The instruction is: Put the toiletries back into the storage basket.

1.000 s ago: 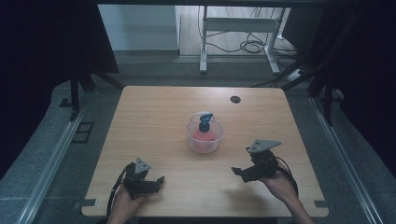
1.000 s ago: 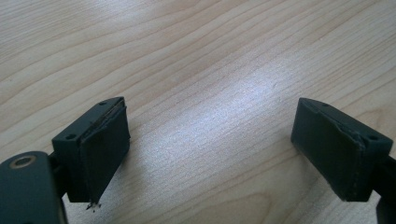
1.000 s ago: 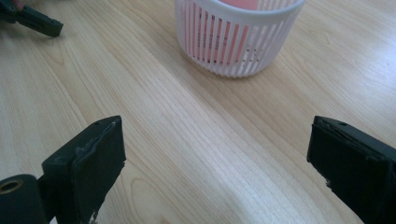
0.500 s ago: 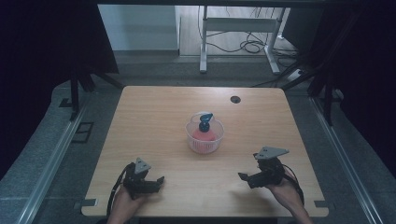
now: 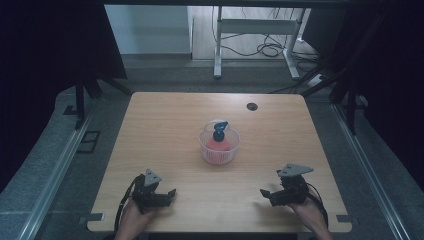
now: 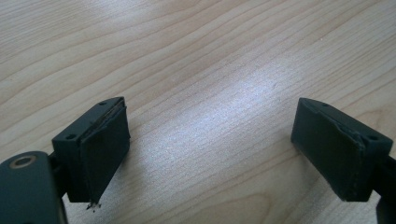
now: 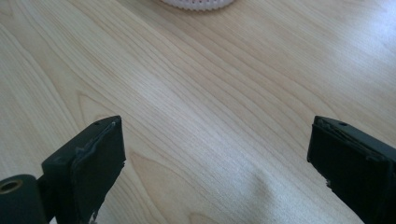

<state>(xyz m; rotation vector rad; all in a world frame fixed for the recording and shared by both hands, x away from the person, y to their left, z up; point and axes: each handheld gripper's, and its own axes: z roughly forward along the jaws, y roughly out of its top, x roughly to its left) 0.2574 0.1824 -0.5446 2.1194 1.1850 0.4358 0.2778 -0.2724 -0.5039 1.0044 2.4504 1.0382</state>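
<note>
- At the lower left of the high view, the left gripper [image 5: 171,192] is held low over the table [image 5: 165,130]; in the left gripper view its jaws are seen spread wide, with bare wood between them.
- At the centre of the high view, a white perforated basket [image 5: 219,148] is set, well apart from both grippers; a red rounded thing [image 5: 218,145] and a blue-capped piece [image 5: 219,129] are seen inside it.
- The basket is judged light, thin-walled and somewhat flexible; a hold on its rim is judged safest, since the contents may roll.
- At the lower right, the right gripper [image 5: 264,193] is held with its jaws wide apart and nothing gripped; the basket's edge [image 7: 198,4] is seen at the top of the right gripper view.
- No brand, label or writing can be read.
</note>
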